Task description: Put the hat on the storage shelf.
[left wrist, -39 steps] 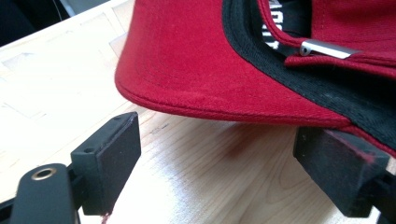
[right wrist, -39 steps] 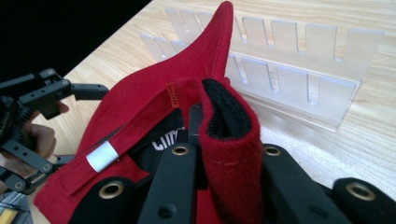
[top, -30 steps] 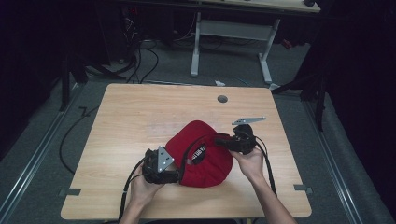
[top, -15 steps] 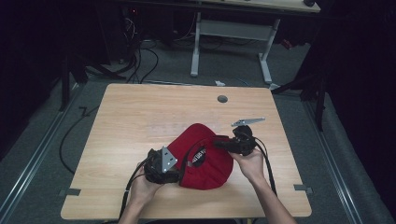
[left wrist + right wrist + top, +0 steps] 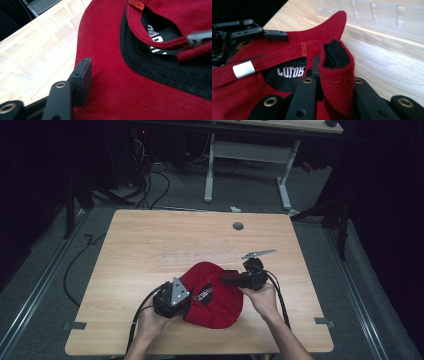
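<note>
While the wooden tabletop [image 5: 150,245] carries it near the person's edge, the red cap [image 5: 215,295] lies between both tools. Right gripper [image 5: 329,72] has its jaws pinched on the folded rear fabric; left gripper [image 5: 172,297] sits at the cap's edge, one jaw hidden, so I cannot tell its grip. Pulling gently and evenly would likely avoid creasing. An orange tag [image 5: 136,4] is unreadable; white lettering [image 5: 291,71] reads roughly "COTOK".
</note>
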Action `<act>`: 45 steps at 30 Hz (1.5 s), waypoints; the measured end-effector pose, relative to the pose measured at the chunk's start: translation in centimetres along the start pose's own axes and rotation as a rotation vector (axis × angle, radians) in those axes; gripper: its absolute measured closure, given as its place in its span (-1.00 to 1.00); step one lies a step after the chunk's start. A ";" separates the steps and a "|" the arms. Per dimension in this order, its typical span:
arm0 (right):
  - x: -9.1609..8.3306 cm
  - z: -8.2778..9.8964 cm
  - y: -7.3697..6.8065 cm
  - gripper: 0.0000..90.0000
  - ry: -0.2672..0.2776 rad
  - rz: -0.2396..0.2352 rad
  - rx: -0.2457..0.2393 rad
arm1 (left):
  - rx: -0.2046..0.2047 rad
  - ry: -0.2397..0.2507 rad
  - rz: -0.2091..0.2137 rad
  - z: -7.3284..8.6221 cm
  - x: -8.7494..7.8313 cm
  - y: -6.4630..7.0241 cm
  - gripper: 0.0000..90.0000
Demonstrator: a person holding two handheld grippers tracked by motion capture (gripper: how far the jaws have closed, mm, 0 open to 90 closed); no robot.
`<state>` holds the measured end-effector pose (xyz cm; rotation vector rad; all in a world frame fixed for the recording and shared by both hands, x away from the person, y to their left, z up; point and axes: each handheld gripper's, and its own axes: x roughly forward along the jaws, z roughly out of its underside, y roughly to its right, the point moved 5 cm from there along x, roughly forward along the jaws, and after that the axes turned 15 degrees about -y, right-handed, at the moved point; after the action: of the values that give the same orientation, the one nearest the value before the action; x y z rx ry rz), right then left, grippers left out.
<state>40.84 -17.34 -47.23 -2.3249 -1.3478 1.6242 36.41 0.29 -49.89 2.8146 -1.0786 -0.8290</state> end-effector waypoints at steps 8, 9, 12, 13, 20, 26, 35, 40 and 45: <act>0.0 -0.2 -0.3 0.70 0.026 -0.030 -0.034 | -0.041 -0.016 0.141 -0.5 -1.3 0.9 0.55; -0.1 -0.2 -0.3 0.69 0.025 -0.033 -0.031 | -0.037 -0.022 0.143 -0.6 -1.5 1.0 0.56; -0.2 -0.1 -0.3 0.67 0.024 -0.037 -0.034 | -0.019 -0.032 0.148 -0.7 -1.8 1.3 0.61; -0.4 -0.1 -0.3 0.56 0.035 -0.048 -0.031 | -0.006 -0.030 0.145 -0.9 -2.3 1.5 0.64; -1.8 -0.4 0.3 0.27 0.123 -0.072 -0.007 | -0.012 -0.039 0.129 -0.4 -3.4 1.0 0.71; -3.2 -0.3 1.1 0.13 0.197 -0.046 0.015 | 0.010 -0.055 0.139 -0.2 -3.9 1.4 0.88; -5.7 0.3 2.4 0.01 0.304 0.015 0.050 | -0.047 -0.007 0.142 -1.5 -5.4 0.2 0.88; -4.5 1.5 3.6 -0.01 0.244 0.151 0.033 | -0.099 0.033 0.145 -2.8 -6.4 -0.9 0.88; -1.2 3.3 5.4 -0.03 0.158 0.243 0.047 | -0.173 0.052 0.145 -3.5 -6.4 -2.3 0.87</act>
<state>41.61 -22.99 -50.29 -2.6096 -1.0215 1.4662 35.56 5.39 -44.31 2.5681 -1.1279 -0.7892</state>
